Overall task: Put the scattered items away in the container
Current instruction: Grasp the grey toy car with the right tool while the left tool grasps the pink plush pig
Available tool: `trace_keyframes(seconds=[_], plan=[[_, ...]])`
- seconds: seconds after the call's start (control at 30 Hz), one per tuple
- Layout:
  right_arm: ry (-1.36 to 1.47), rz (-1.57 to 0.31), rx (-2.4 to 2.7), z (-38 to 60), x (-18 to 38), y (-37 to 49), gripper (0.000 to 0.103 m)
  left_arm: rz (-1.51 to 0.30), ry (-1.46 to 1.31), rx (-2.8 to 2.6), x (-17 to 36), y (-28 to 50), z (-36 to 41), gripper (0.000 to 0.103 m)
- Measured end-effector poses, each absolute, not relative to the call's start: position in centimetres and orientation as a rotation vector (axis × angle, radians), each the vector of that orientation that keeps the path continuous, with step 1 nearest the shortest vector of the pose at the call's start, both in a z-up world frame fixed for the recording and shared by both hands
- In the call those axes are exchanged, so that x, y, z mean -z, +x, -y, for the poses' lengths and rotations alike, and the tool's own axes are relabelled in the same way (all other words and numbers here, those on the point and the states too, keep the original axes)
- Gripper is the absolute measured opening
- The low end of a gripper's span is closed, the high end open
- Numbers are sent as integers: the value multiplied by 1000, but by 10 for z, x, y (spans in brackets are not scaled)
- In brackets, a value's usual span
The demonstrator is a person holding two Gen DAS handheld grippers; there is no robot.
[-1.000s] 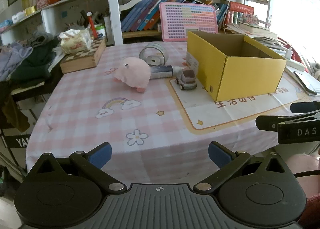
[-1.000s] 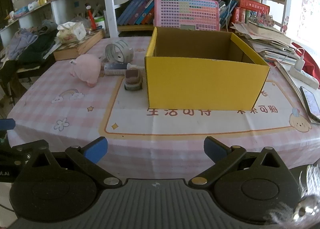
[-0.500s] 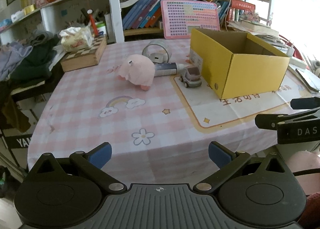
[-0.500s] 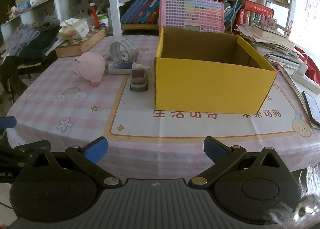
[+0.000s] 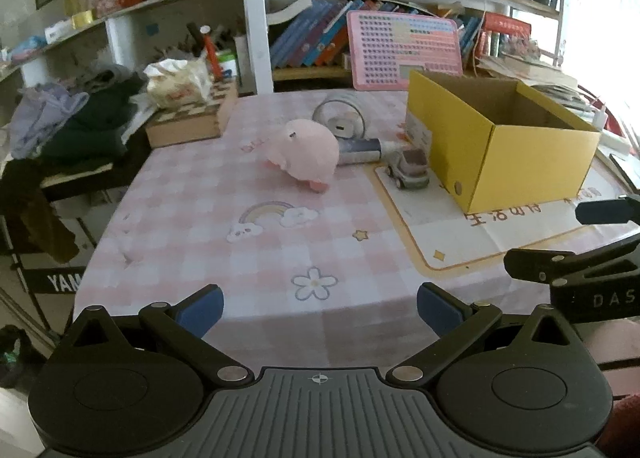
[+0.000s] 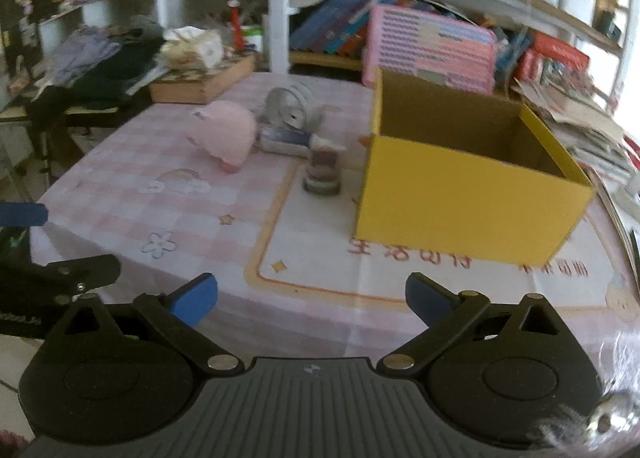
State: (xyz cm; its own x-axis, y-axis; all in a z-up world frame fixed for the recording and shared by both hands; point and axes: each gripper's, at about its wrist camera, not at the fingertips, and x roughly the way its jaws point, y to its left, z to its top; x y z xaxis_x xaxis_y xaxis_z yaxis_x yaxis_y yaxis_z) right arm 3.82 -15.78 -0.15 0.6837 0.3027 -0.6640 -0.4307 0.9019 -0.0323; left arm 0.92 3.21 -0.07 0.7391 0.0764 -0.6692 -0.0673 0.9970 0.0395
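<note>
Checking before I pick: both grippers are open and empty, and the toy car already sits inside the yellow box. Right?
Not quite. The toy car is still on the tablecloth beside the yellow box, as the left wrist view shows. The left gripper and right gripper are indeed open and empty.

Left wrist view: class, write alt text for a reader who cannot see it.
An open left gripper hovers over a pink checked tablecloth. Beyond lie a pink plush pig, toy truck, tape roll and an open yellow box.
</note>
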Motion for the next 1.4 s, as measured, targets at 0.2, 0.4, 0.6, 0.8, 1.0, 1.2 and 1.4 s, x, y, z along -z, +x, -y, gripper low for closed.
trace_keyframes(seconds=[0.2,0.4,0.6,0.8,1.0,1.2,1.4], plan=[[-202,-697,-441,147,2,44,80,-725,8,-80,1,8,-39,103],[-209,-705,-480,135,2,52,62,-715,-19,-68,1,8,-48,103],[-237,-668,-459,119,1,66,62,-709,1,-83,2,22,-57,103],[-240,-650,-439,107,-1,90,61,-700,35,-83,1,48,-66,103],[-274,-639,-442,90,-1,111,59,-714,70,-89,7,79,-74,103],[-271,-657,-416,76,-2,144,58,-714,101,-62,11,110,-79,102],[-304,-682,-388,59,4,176,58,-710,142,-35,16,136,-77,102]])
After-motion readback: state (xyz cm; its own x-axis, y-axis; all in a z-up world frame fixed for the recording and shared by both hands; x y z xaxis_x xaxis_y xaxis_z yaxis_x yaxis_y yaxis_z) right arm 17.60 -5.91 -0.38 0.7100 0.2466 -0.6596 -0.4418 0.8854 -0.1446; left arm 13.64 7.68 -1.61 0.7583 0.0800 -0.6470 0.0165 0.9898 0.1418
